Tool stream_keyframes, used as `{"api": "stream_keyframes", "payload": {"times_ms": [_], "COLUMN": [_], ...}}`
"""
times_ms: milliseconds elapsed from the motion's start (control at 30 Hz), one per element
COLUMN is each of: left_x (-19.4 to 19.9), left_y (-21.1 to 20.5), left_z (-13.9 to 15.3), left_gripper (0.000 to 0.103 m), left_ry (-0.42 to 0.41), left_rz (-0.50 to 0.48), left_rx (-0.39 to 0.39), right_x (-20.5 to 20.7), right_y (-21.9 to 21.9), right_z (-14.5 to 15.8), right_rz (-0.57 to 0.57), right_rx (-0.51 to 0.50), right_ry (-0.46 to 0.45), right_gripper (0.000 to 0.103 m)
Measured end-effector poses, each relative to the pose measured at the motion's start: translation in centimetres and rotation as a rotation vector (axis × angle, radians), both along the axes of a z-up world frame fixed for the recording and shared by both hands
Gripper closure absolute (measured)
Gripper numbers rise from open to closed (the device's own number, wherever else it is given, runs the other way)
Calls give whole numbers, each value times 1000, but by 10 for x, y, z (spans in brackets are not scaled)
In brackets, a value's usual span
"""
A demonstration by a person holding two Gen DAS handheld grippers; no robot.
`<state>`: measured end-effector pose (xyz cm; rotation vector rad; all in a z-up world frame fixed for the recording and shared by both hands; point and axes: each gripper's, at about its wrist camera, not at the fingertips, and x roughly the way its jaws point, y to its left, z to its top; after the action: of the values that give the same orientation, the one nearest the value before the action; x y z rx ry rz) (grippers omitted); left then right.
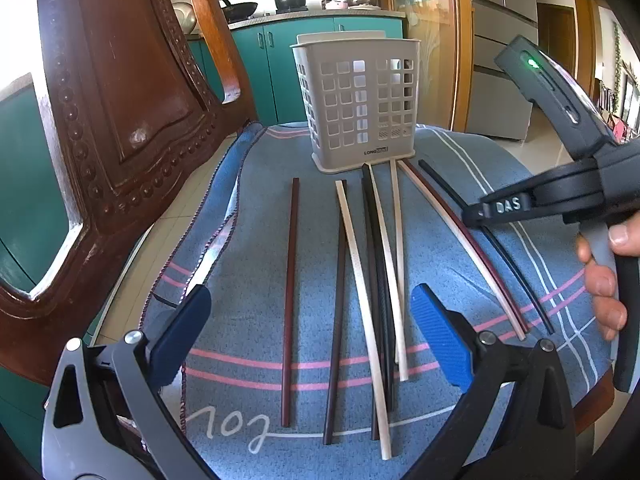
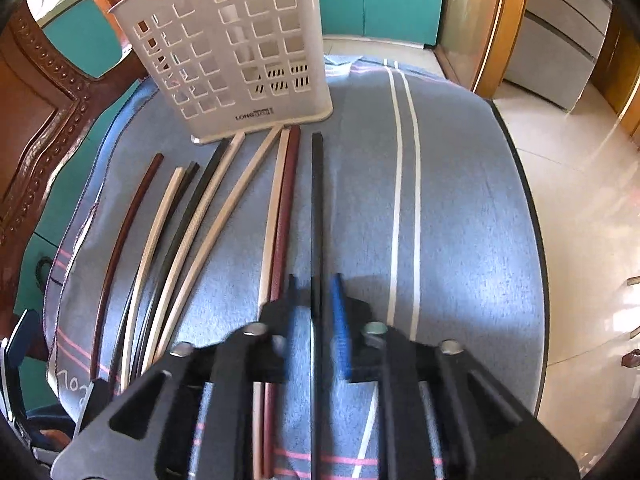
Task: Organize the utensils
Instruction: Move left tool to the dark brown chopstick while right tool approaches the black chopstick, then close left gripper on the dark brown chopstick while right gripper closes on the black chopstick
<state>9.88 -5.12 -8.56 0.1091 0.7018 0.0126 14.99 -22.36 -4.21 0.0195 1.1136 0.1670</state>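
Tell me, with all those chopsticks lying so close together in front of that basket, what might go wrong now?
The right gripper straddles the black chopstick with its jaws only narrowly apart, so the stick could slip or tip when lifted. The dark red chopstick and a cream chopstick lie right beside it and might be nudged or dragged along. The grey utensil basket stands upright and looks light; a long stick pushed against its rim might topple it.

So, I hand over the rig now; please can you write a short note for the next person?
Left gripper: jaws open, empty, above the near ends of the chopsticks.
Right gripper: jaws narrow but open around the black chopstick, which lies on the cloth.
Holder: upright behind them; no chopstick seen inside.
Done: nothing. To do: put every chopstick into the holder.
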Motion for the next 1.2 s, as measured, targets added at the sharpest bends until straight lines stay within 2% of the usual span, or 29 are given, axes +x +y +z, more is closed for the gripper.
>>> {"api": "stream_keyframes", "payload": {"times_ms": [267, 300, 367, 400, 667, 800, 833, 867, 967, 1000, 1067, 1133, 1200], "left_x": [-1, -1, -2, -2, -3, 3, 6, 13, 41, 54, 73, 92, 114], "left_y": [-2, -2, 0, 0, 2, 17, 20, 26, 37, 39, 39, 37, 35], "left_z": [-2, -1, -1, -1, 3, 10, 11, 13, 17, 17, 19, 18, 14], "left_gripper": [4, 4, 4, 4, 4, 4, 6, 15, 32, 35, 39, 47, 49], "left_ry": [-14, -16, -22, -24, -47, -18, 0, 27, 135, 164, 178, 185, 209], "left_rz": [10, 12, 17, 19, 32, 49, 46, 39, 7, 1, -9, -4, -7], "left_rx": [9, 8, 3, -1, -25, -109, -130, -172, -288, -301, -283, -223, -170], "right_x": [12, 11, 9, 8, -9, -14, -14, -15, -14, -15, -12, -7, 1], "right_y": [14, 14, 13, 12, -8, -16, -18, -19, -22, -23, -23, -23, -18], "right_z": [-5, -5, -5, -4, 2, 8, 8, 9, 8, 9, 11, 11, 10], "right_rz": [35, 43, 48, 48, 3, -1, -3, -4, -7, -9, -5, 1, 19], "right_rx": [-70, -60, -50, -35, 86, 107, 101, 95, 100, 100, 85, 58, 27], "right_ry": [-16, -15, -12, -3, 39, 44, 40, 37, 35, 31, 14, -1, 0], "right_gripper": [77, 79, 94, 95, 97, 97, 97, 97, 96, 96, 96, 96, 96]}}
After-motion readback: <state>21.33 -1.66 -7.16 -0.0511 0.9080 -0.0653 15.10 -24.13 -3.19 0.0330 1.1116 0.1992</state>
